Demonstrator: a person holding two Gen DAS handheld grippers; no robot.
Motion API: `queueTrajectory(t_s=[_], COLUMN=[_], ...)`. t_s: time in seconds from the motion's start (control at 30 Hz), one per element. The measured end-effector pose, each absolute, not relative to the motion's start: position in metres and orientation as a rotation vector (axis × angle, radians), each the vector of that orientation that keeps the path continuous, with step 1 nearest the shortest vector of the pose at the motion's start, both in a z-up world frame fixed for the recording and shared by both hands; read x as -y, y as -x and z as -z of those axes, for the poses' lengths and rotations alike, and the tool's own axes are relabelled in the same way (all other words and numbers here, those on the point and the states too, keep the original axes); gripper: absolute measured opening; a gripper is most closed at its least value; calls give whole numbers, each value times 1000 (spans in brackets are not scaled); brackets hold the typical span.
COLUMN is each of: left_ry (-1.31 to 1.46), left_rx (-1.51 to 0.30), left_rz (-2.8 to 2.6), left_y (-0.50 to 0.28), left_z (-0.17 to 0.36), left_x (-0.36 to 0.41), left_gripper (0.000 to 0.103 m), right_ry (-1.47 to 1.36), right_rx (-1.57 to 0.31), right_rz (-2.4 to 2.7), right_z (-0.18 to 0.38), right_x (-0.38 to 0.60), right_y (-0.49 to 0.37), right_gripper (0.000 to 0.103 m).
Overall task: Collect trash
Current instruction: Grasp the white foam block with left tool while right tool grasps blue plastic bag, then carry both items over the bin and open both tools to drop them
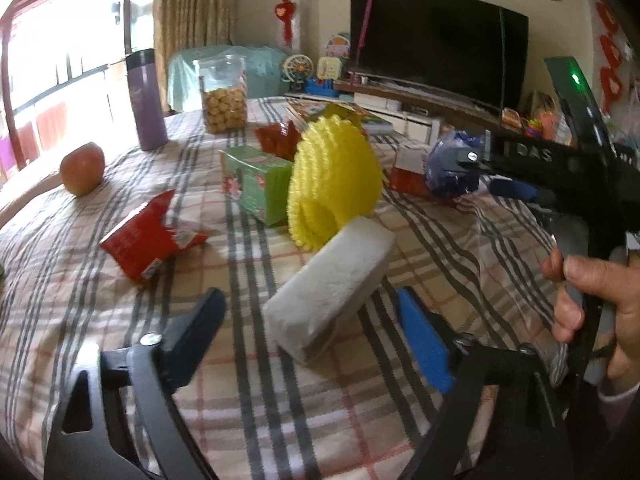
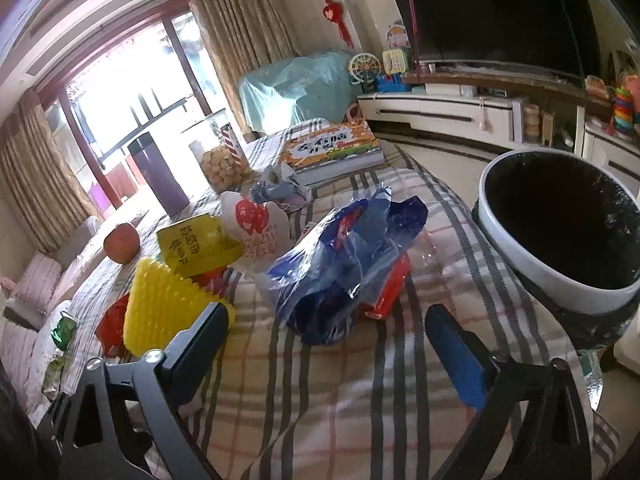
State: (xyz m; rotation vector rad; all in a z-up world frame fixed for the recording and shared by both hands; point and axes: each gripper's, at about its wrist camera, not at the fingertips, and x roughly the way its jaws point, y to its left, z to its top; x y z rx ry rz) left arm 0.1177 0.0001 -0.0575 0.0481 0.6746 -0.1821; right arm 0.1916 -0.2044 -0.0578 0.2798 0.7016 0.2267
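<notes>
A white foam block point(image 1: 332, 284) lies on the plaid tablecloth point(image 1: 280, 400), between the spread fingers of my left gripper point(image 1: 316, 332); neither pad touches it. Behind it stand a yellow foam net point(image 1: 332, 176), a torn red wrapper point(image 1: 148, 236) and a green box point(image 1: 256, 184). My right gripper point(image 2: 328, 344) is open just short of a crumpled blue plastic bag point(image 2: 344, 260) that lies over a red packet point(image 2: 390, 284). In the left wrist view, the right gripper point(image 1: 468, 172) sits beside that bag point(image 1: 448, 168), held by a hand point(image 1: 592, 300).
A white bin with a black liner point(image 2: 560, 220) stands off the table's right edge. An apple point(image 1: 82, 168), a purple flask point(image 1: 146, 100), a biscuit jar point(image 1: 224, 96) and a book point(image 2: 332, 148) sit farther back. A yellow card point(image 2: 196, 248) and a white wrapper point(image 2: 256, 224) lie mid-table.
</notes>
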Motion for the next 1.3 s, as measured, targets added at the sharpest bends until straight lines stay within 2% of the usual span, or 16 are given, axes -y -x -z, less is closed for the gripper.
queueTrajectory(t_s=[0.03, 0.07, 0.1, 0.13, 0.17, 0.27, 0.33, 0.43, 1.3], left_ry=[-48, -46, -42, -40, -40, -6, 25, 55, -15], left_rx=[-683, -693, -702, -707, -702, -698, -698, -695, -649], left_rz=[191, 202, 213, 214, 209, 222, 243, 283, 476], left_y=[-119, -121, -122, -123, -122, -121, -120, -121, -168], left_z=[59, 59, 60, 60, 59, 56, 53, 48, 12], left_x=[1, 3, 4, 5, 5, 5, 7, 15, 147], left_gripper=[68, 63, 50, 48, 47, 37, 31, 30, 30], right_ry=[-287, -292, -292, -292, -296, -322, -330, -338, -388], right_rx=[-710, -716, -721, -730, -741, -751, -746, -739, -710], right_rz=[-232, -235, -238, -241, -249, -280, -294, -311, -173], right_z=[59, 60, 61, 63, 65, 68, 69, 68, 54], right_x=[205, 206, 207, 208, 210, 216, 221, 231, 351], right_y=[-195, -198, -201, -203, -205, -203, -196, -186, -147], right_gripper=[91, 83, 72, 64, 48, 27, 24, 21, 20])
